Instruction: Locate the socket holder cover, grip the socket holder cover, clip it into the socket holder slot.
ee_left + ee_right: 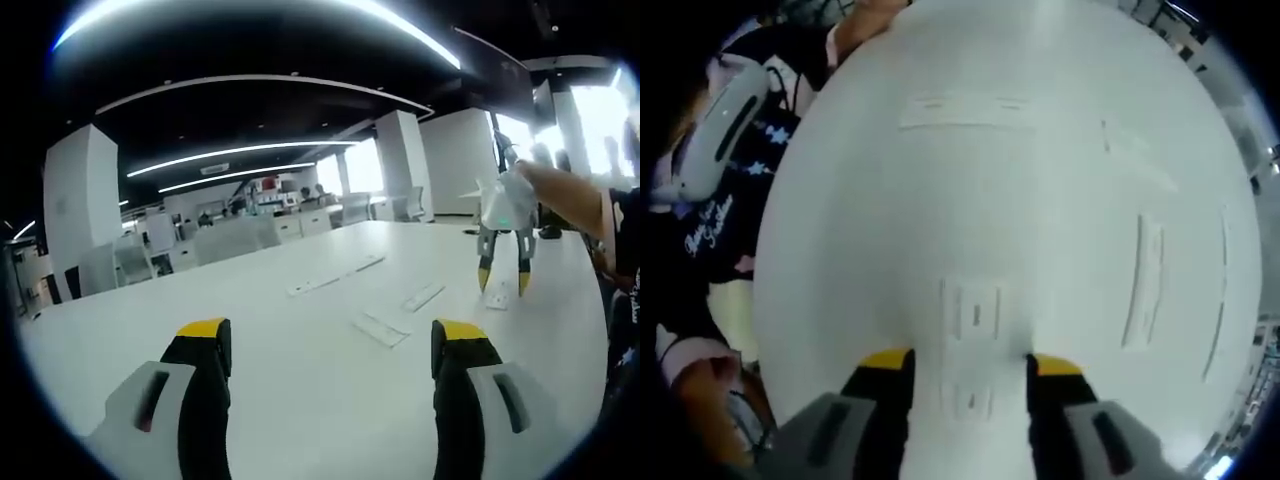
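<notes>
A flat white rectangular piece [975,315], perhaps the socket holder cover or the holder itself, lies on the white table [860,230] between the jaws of my right gripper [970,365]. Those jaws stand open on either side of it, apart from its edges. In the left gripper view the same right gripper [503,277] hangs point-down just above that piece [497,298], held by a person's arm. My left gripper [330,335] is open over bare table with nothing between its fingers. Which white piece is cover and which is holder I cannot tell.
Several more white strips lie on the table: two near the middle [382,328] [423,296], two farther back [313,285] [368,263]. In the right gripper view long strips [1145,280] [1215,320] lie to the right. A person [700,230] stands at the table's left edge.
</notes>
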{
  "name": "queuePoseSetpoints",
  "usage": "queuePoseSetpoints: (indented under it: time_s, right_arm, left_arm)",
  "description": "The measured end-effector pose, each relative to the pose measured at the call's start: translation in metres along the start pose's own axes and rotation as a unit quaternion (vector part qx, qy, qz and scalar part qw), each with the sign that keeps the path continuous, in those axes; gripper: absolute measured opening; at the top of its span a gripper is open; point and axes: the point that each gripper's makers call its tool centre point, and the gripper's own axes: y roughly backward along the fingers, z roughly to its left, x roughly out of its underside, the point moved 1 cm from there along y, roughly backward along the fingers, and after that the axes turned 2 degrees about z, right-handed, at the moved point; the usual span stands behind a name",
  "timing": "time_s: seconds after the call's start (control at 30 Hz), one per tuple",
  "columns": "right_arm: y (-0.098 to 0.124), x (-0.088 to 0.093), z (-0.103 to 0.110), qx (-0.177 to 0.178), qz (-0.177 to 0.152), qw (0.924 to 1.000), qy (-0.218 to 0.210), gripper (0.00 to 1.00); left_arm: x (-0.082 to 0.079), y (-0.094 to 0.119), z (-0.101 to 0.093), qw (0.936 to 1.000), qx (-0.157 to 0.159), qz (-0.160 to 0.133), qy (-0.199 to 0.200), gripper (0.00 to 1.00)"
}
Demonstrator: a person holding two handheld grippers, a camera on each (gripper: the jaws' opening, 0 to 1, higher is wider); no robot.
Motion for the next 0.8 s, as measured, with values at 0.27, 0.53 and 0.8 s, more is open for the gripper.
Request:
queuePoseSetpoints:
  time_s: [0.27,0.53,0.8]
  right_arm:
    - [-0.0001,0.0010,-0.0006,0.000,0.001,1.0000,-0.003,0.44]
    - [-0.0001,0.0025,-0.0040,-0.001,-0.002,1.0000,-0.004,0.40]
    - [-0.0001,0.0037,-0.0054,-0.001,-0.001,1.0000,-0.003,0.39]
  left_arm:
    - [-0.0009,-0.0005,-0.0015,1.0000,0.002,-0.002,0.000,0.81]
    - [-0.0018,-0.0014,-0.0024,1.0000,0.002,-0.003,-0.001,0.81]
    - [-0.0014,-0.0029,-0.0029,1.0000,0.002,-0.002,-0.002,0.81]
